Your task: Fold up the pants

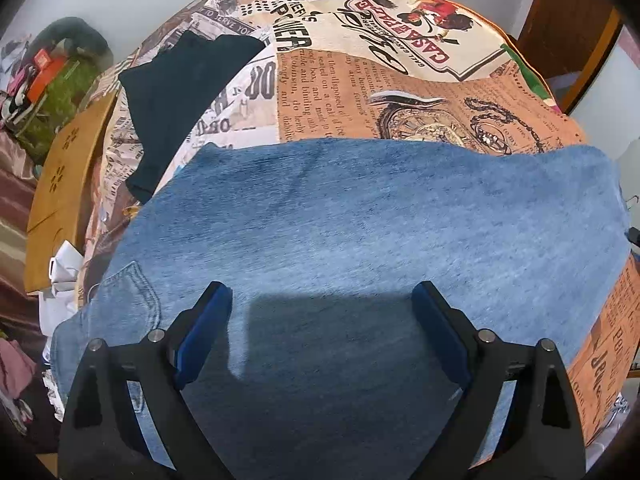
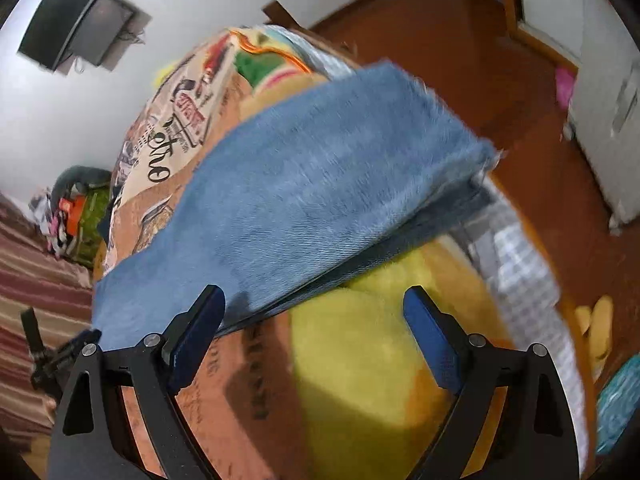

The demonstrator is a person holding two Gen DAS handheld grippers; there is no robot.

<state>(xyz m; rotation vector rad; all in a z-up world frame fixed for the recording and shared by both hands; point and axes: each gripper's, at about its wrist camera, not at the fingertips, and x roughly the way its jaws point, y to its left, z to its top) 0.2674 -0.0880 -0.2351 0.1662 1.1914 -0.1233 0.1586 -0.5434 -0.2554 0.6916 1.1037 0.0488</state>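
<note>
Denim pants (image 1: 360, 232) lie folded flat on the printed bedcover (image 1: 400, 92), directly under and ahead of our left tool (image 1: 322, 304), whose fingers stand apart. Our right tool (image 2: 314, 306) is spread too, with the pants' edge just ahead of its left finger (image 2: 196, 340).

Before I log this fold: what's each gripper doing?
Left gripper: open, over the jeans.
Right gripper: open, holding nothing.

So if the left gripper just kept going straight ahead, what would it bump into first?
Most likely the blue jeans. The left gripper is open and points right at the denim lying on the printed bedspread, though depth is uncertain.
</note>
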